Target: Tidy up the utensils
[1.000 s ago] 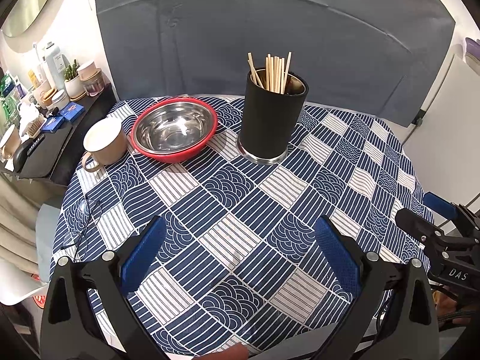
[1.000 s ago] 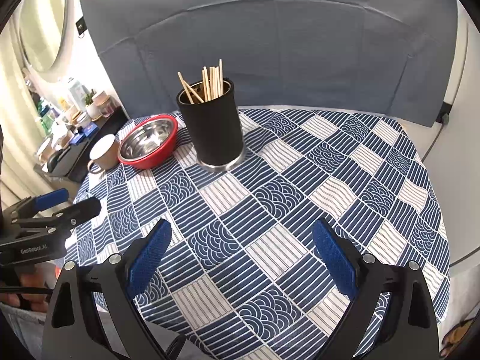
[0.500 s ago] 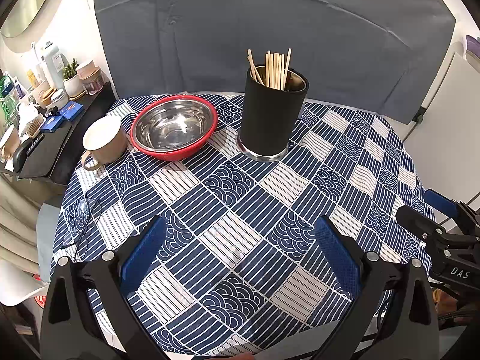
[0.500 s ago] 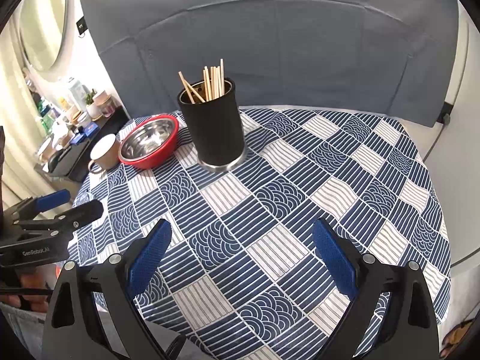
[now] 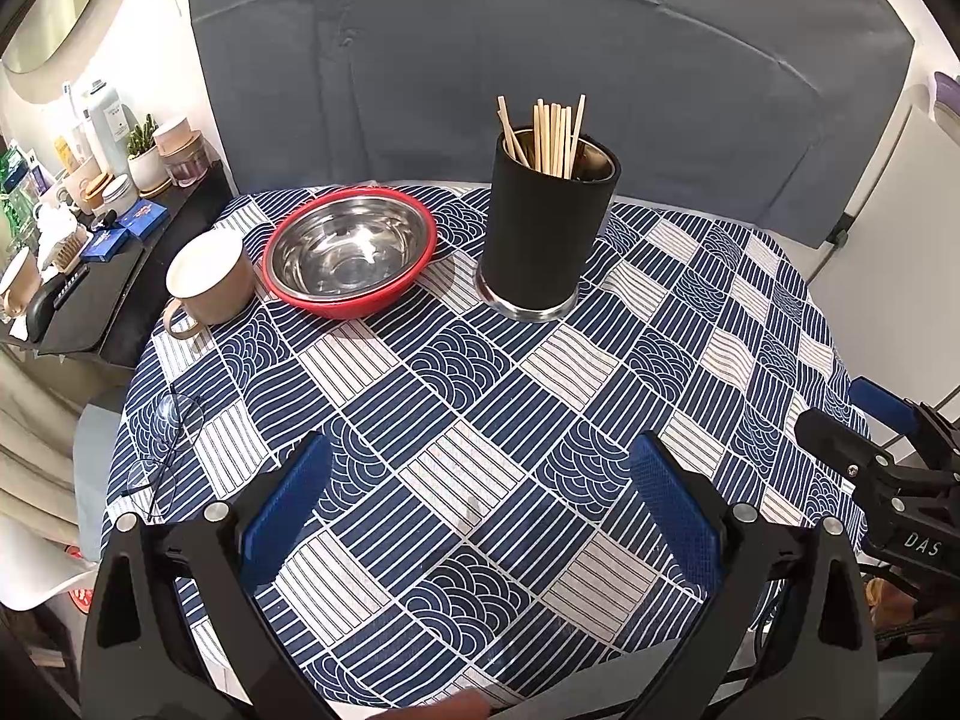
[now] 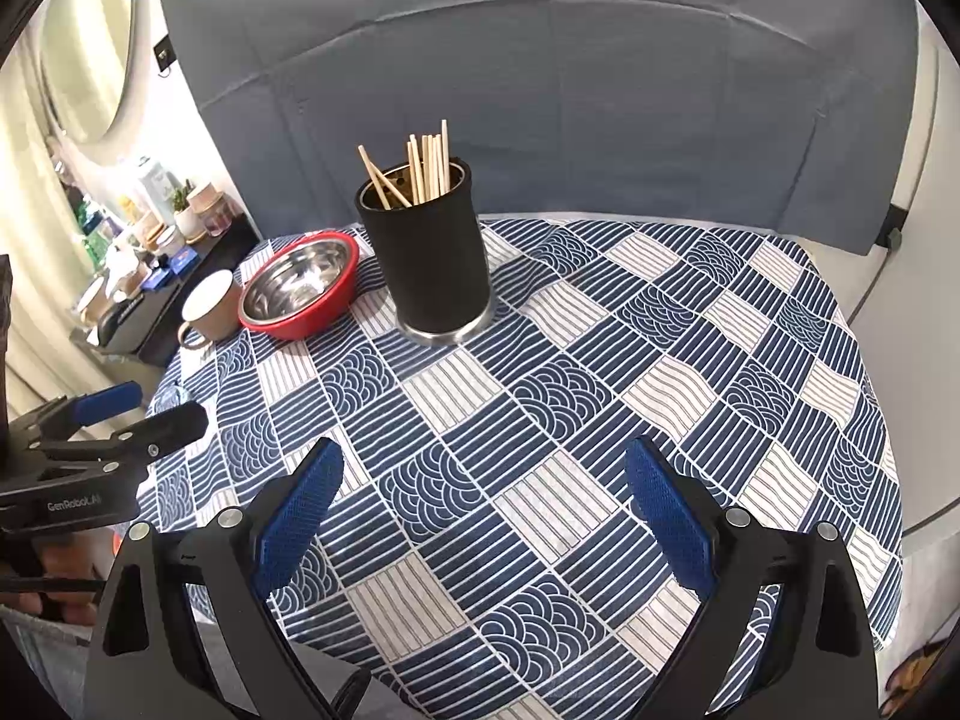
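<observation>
A black cylindrical holder (image 5: 547,228) with several wooden chopsticks (image 5: 549,135) standing in it sits at the far middle of the round table; it also shows in the right wrist view (image 6: 433,261). My left gripper (image 5: 480,504) is open and empty above the table's near edge. My right gripper (image 6: 483,501) is open and empty, also over the near part of the table. Each gripper shows at the edge of the other's view.
A steel bowl with a red rim (image 5: 351,252) and a beige mug (image 5: 210,279) stand left of the holder. A pair of glasses (image 5: 162,450) lies at the left edge of the blue patterned tablecloth (image 5: 480,372). A cluttered black shelf (image 5: 78,294) stands left of the table.
Both views have shifted only slightly; the holder sits a little higher in the left wrist view than a second ago. Both grippers stay open and empty.
</observation>
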A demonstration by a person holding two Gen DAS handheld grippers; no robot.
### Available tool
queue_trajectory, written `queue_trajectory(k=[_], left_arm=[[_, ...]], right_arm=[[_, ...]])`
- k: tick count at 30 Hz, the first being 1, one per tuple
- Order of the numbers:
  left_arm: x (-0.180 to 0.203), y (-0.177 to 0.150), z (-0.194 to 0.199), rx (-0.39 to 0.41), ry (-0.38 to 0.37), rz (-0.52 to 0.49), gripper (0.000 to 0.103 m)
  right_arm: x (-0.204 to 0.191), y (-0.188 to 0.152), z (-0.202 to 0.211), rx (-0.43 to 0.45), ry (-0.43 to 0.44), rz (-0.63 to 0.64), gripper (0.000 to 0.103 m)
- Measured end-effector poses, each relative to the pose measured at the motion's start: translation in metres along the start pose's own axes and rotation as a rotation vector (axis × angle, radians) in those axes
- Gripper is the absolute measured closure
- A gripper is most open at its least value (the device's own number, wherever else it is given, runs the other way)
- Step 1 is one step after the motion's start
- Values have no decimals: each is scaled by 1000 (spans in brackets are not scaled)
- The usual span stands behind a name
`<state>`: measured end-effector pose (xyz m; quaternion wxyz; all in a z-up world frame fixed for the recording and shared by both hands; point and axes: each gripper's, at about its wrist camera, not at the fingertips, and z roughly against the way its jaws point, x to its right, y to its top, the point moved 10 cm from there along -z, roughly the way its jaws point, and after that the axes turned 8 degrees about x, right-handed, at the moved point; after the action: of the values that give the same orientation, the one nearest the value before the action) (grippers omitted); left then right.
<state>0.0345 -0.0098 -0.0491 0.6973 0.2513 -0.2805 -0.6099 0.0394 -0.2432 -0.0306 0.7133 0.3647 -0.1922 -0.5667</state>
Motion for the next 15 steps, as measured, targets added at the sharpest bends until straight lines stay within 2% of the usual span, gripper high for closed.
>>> queue_trajectory(k=[2,15], left_arm=[[2,1,2,7,-17,0,6],[4,0,3,5,2,-17,6]], right_arm=[[0,1,0,1,1,-1,12],[1,2,1,4,7,-1,12]])
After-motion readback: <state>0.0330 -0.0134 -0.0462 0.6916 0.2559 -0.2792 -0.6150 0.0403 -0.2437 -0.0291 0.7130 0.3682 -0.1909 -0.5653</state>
